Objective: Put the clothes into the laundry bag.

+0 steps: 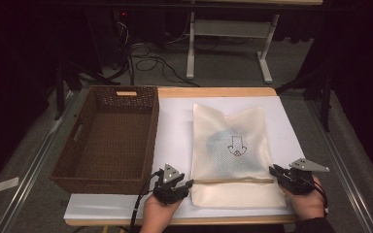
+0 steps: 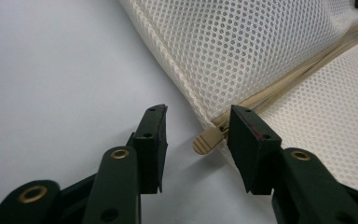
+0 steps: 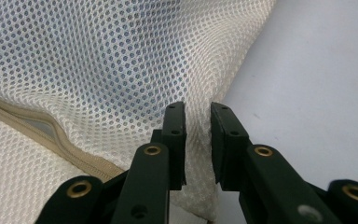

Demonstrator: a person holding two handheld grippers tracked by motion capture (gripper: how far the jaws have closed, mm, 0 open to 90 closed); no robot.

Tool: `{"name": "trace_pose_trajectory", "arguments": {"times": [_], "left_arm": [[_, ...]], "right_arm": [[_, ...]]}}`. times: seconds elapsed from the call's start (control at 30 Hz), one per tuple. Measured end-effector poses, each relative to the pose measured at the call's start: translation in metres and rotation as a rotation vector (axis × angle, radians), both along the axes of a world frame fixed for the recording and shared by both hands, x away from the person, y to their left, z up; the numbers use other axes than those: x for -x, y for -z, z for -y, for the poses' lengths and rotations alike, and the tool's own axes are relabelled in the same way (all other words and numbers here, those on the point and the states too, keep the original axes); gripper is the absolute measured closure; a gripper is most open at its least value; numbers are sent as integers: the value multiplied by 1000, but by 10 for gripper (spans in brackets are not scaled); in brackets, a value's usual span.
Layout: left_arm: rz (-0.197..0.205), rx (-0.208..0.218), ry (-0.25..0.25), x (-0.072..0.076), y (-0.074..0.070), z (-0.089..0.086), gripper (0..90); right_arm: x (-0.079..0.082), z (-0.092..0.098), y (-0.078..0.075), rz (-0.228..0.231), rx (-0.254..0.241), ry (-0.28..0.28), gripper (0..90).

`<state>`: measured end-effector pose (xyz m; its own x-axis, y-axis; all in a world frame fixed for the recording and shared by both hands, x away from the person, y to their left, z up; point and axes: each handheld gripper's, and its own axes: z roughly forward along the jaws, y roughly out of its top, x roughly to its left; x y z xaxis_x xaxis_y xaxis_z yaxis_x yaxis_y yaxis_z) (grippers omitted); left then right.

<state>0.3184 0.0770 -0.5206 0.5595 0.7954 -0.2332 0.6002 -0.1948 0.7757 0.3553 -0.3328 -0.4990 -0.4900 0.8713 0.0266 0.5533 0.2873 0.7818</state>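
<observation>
Hands: two hands entered the high view from six o'clock, each holding a hand-held gripper at the near edge of the desk.
Left hand-held gripper: sat at about seven o'clock on the desk, its jaws pointing toward three o'clock at the left end of the zipper. In the left gripper view its jaws stood spread, with the beige zipper pull lying in the gap, close by the right jaw; neither pad pressed on it.
Right hand-held gripper: sat at about five o'clock, its jaws pointing toward nine o'clock at the bag's right edge. In the right gripper view its jaws stood a narrow gap apart with a fold of the mesh edge between them; the pads did not clearly press on the cloth.
Mesh bag: cream mesh laundry bag, lying flat on the white sheet, right of centre and reaching from about one o'clock down to the near edge. Something pale blue with a small dark drawing showed through the mesh near its middle.
Zipper: beige, running across the bag near its six o'clock end, between the two grippers.
White sheet: covered most of the desk under the bag.
Wicker basket: dark brown, at nine to ten o'clock, just beside the sheet's left part, well apart from the bag.
Desk: wooden rim visible at twelve o'clock.
</observation>
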Motion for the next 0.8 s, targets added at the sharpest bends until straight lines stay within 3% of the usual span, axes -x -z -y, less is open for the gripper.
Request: {"name": "trace_pose_trajectory", "arguments": {"times": [0.13,0.37,0.57,0.8], "left_arm": [[-32,20,17,-1,3,0,637],[-46,-11,46,0,6,5,763],[-20,-46,58,4,-1,7,809],[38,-9,42,12,-16,2,808]], "right_arm": [[1,-2,0,-3,-5,4,780],[1,-2,0,1,-1,0,784],[2,-3,-1,2,-3,2,790],[2,-3,0,5,-4,-1,792]]}}
